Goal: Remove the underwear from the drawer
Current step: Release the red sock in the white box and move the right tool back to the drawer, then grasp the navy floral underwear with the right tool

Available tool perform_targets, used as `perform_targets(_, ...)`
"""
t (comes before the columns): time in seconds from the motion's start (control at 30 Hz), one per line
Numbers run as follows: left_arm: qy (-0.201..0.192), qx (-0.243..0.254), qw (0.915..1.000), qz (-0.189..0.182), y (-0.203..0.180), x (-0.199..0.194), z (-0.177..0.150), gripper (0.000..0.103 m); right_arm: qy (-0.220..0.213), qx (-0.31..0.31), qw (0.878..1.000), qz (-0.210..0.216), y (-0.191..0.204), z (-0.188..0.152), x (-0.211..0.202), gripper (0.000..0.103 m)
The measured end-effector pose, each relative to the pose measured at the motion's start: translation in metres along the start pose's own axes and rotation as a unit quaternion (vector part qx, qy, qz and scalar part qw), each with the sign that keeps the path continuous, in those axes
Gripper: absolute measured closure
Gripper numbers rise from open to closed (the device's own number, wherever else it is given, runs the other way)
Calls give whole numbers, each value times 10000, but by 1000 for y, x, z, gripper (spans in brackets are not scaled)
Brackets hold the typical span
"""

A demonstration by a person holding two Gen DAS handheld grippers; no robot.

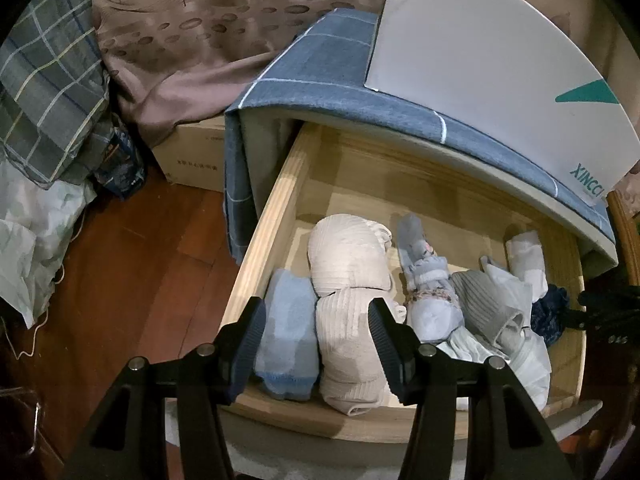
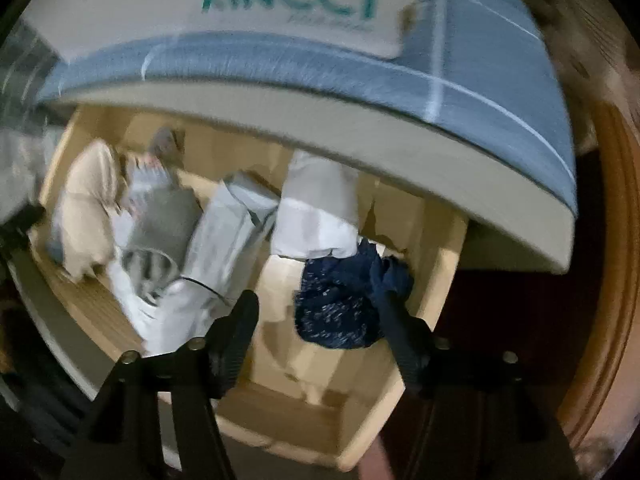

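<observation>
Two black two-finger grippers hung over the open pale wooden drawer [image 1: 280, 200], each pointing steeply down into it. On the far left a dark wooden floor [image 1: 132, 264] and a brown cardboard box [image 1: 192, 152] lay beside the cabinet. The left gripper [image 1: 316, 336] stood about half open above the drawer's front left corner; its ribbed pads straddled a folded light blue piece of underwear [image 1: 286, 340] and a rolled beige ribbed piece [image 1: 348, 344] from above, and whether the pads touched the cloth could not be told, nothing being lifted. Behind these lay a second beige ribbed roll [image 1: 348, 252], then a pale blue floral piece [image 1: 424, 276], a grey ribbed piece [image 1: 480, 304] and white folded pieces [image 1: 526, 260] toward the right. At the drawer's right end sat a crumpled dark navy speckled piece of underwear [image 2: 340, 304]. The right gripper [image 2: 320, 320], in a blurred view, had its jaws about half open, with the navy piece lying between them nearer the right finger; the pads were not pressing on it. Above the drawer a blue checked cloth [image 1: 320, 68] covered the cabinet top, bearing a white box with teal lettering [image 1: 500, 80]
</observation>
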State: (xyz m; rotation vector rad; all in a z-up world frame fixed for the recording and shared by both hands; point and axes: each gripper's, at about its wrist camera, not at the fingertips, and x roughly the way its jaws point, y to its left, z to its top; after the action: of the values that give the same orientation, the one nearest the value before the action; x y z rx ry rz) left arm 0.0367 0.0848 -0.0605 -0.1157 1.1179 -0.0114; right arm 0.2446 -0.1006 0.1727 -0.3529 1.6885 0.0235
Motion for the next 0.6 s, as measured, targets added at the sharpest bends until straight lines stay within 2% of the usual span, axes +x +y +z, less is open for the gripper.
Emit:
perform_targets(0.13, 8, -16, 10000, 1, 1, 0, 0, 49, 273, -598, 9974, -312, 8, 7, 18, 36)
perform_targets(0.2, 8, -10, 10000, 13, 0, 0, 0, 49, 402, -748, 9958, -351, 10, 9, 25, 32)
perform_targets(0.3, 9, -20, 10000, -4, 1, 0, 0, 49, 557, -970, 9928, -432, 15, 12, 36, 32)
perform_targets(0.6, 43, -55, 10000, -25, 1, 3, 1, 49, 865, -1206, 9874, -545, 19, 17, 63, 30)
